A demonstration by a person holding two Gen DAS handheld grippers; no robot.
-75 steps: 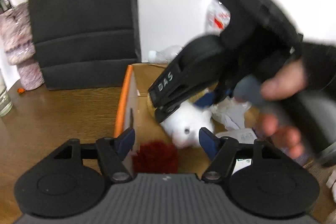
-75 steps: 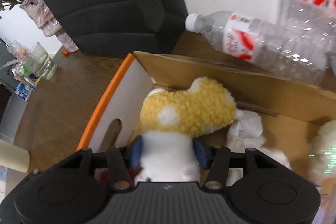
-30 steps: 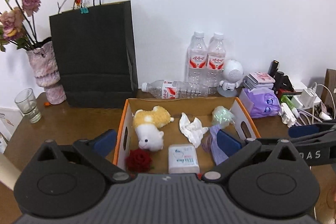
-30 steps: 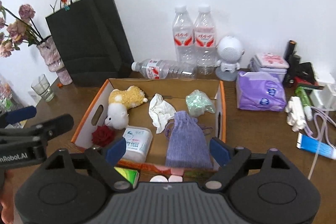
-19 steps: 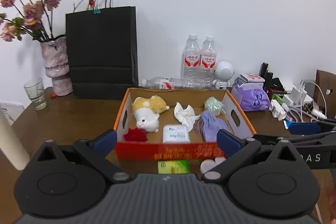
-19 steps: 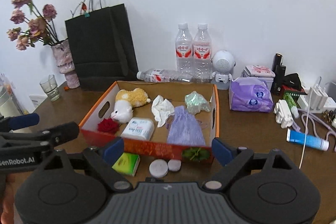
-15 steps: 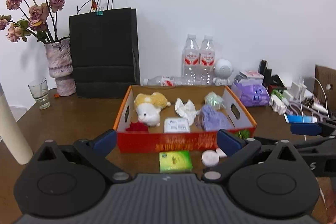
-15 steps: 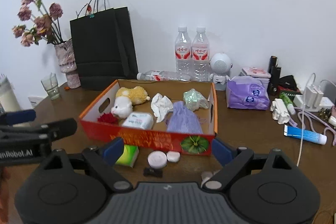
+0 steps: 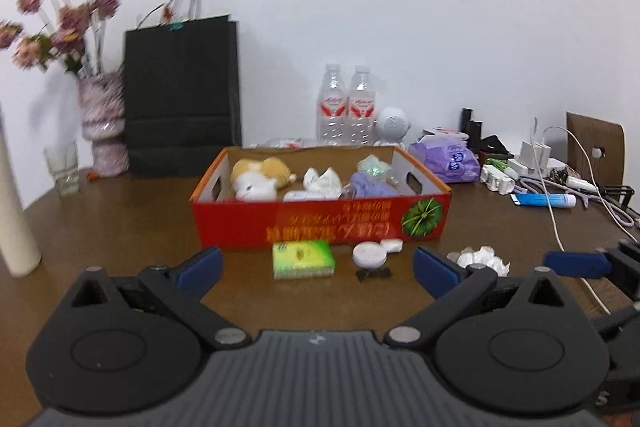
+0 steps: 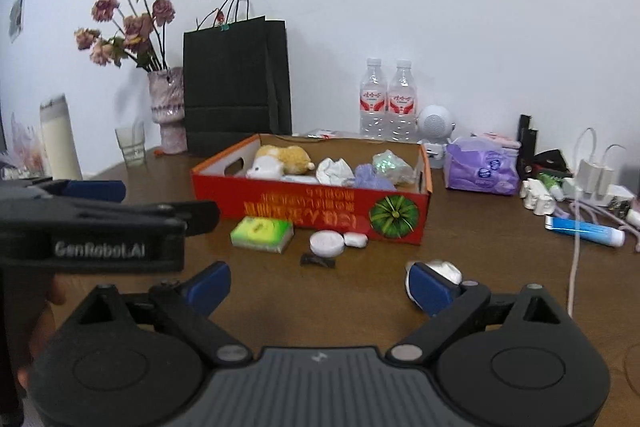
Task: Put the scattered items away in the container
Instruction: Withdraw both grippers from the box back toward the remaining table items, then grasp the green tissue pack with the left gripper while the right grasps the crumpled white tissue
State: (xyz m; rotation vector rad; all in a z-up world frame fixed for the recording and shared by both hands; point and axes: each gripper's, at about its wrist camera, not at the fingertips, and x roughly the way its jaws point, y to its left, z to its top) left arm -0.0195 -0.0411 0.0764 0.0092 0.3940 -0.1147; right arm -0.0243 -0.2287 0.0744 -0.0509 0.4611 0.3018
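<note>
Sitting mid-counter (image 9: 120, 219): red cardboard box (image 9: 320, 223), already holding a plush toy (image 9: 260, 179), crumpled tissue (image 9: 322, 181), purple pouch (image 9: 370, 185) and a greenish wrapped bundle (image 9: 374, 165). Lying loose just in front of the box: green packet (image 9: 303, 259), round white lid (image 9: 370, 254) touching a small white piece (image 9: 391, 245), a small dark clip (image 10: 318, 260), and a white wad (image 9: 478, 259) off to the right. Hovering low over the bare wood: left hand-held gripper (image 9: 316, 269), jaws spread wide, gripping nothing. Alongside: right hand-held gripper (image 10: 318, 285), jaws having just been widening, nothing between them, the white wad peeking from behind its right finger. Standing behind the box: black paper bag (image 9: 182, 99), two water bottles (image 9: 348, 107), vase of flowers (image 9: 102, 123).
</note>
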